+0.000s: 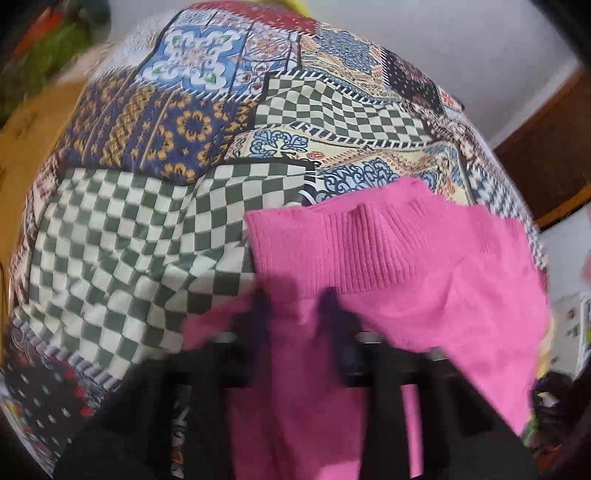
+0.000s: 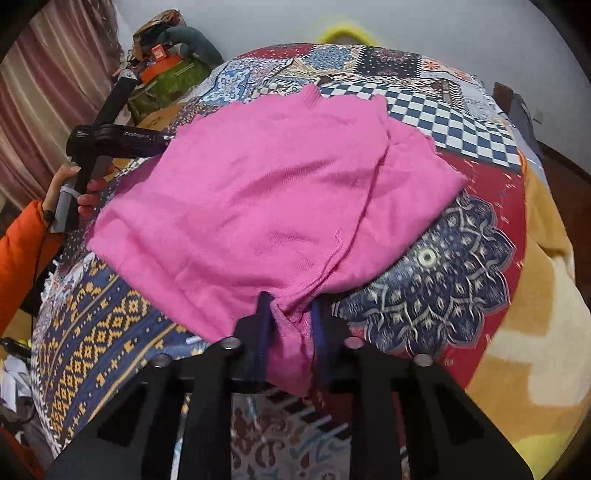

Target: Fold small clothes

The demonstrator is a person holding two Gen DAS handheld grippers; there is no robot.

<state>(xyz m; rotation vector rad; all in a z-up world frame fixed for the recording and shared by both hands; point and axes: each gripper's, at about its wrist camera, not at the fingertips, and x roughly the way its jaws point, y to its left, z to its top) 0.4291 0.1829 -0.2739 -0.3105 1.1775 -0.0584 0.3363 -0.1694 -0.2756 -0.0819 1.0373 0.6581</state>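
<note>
A pink knit garment [image 2: 266, 199] lies spread on a patchwork bedspread [image 2: 461, 258]. In the left wrist view its ribbed band [image 1: 362, 251] faces away from me. My left gripper [image 1: 295, 299] is shut on a bunched edge of the pink garment [image 1: 424, 295], which drapes over and between the fingers. My right gripper [image 2: 291, 306] is shut on another bunched corner of it near the front. The left gripper's body also shows in the right wrist view [image 2: 110, 138], held by a hand at the garment's far left edge.
The bedspread [image 1: 129, 240] has checkered and floral patches. A cluttered pile [image 2: 166, 48] sits at the back left by a curtain. A yellow object [image 2: 347, 33] lies at the bed's far edge. A brown wooden door [image 1: 546, 155] stands at the right.
</note>
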